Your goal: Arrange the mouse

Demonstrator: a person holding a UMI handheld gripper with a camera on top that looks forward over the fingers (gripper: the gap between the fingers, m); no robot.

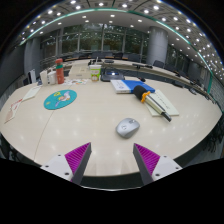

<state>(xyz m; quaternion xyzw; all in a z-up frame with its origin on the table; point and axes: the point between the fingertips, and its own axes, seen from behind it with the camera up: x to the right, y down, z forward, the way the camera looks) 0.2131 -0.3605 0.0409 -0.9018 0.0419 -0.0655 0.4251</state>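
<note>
Gripper view looks forward over a wide, pale surface in a large room with ceiling lights and big windows at the back. At the bottom I see my tongs, spread apart, with nothing between them. Both fingers carry a magenta pad; the left pad and the right one stand well apart, and they touch no object.

The mouse is grey and lies on the surface just ahead of the tongs, a little toward the right finger. It rests on its own, apart from all other things.

Beyond the mouse, to the left, a round teal disc lies flat on the surface. Farther back on that side stands a red and green can, upright, with some white containers beside it; I cannot tell what these are. Near the far middle a small yellowish jar stands.

To the right, beyond the mouse, there is a group of things lying close together: a blue object, an orange tool with a dark strip beside it, and pale sheets under or next to them. I cannot tell which of them touch each other.

Behind the surface dark chairs show.
</note>
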